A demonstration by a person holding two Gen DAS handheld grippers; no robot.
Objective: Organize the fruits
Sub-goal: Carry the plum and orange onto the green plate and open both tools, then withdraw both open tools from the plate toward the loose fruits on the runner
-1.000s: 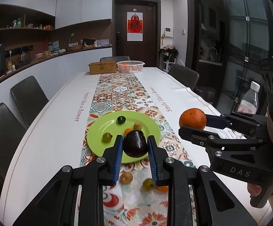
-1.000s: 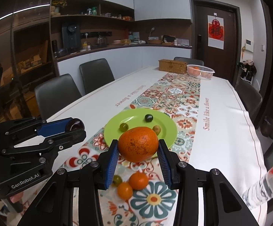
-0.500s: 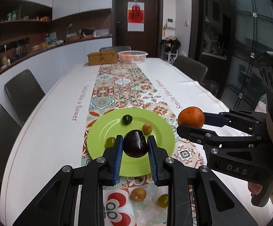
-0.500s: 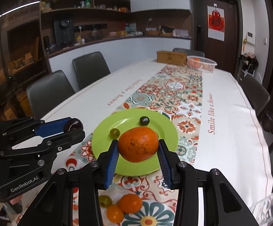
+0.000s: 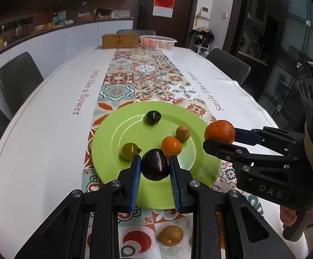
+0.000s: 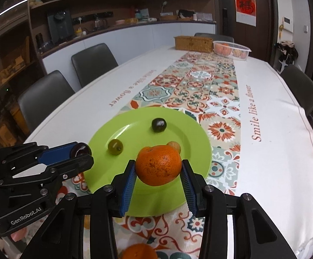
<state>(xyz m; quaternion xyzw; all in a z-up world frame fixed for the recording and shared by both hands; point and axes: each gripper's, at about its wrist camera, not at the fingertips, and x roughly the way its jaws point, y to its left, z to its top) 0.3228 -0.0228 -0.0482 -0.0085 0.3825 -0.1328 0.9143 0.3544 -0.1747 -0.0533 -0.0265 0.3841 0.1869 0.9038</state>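
Gripping one dark purple plum (image 5: 155, 164) between the blue pads of my left claw (image 5: 155, 168), I am holding it just above the near part of the green plate (image 5: 111, 138). My right claw (image 6: 159, 172) is closed on one large mandarin (image 6: 158, 164), hanging over the plate's near right rim.

Four small fruits are lying on the plate: one dark grape (image 5: 153, 117) toward the far side, one green grape (image 5: 130, 150) at the left, one small orange kumquat (image 5: 171, 145) and one tan longan (image 5: 182, 133) just behind it, the two nearly touching. In the right wrist view the mandarin is hiding the kumquat and most of the longan.

Off the plate, on the patterned runner (image 5: 147, 79) of the worktop (image 5: 48, 116), one more tan longan (image 5: 170, 235) is sitting close to me between my left claw's arms, and one orange fruit (image 6: 139, 251) is showing at the bottom edge of the right wrist view.

At the far end of the worktop, one woven box (image 5: 120, 40) and one white mesh basket (image 5: 158, 42) are standing side by side; the basket is holding orange fruit, too blurred to count.
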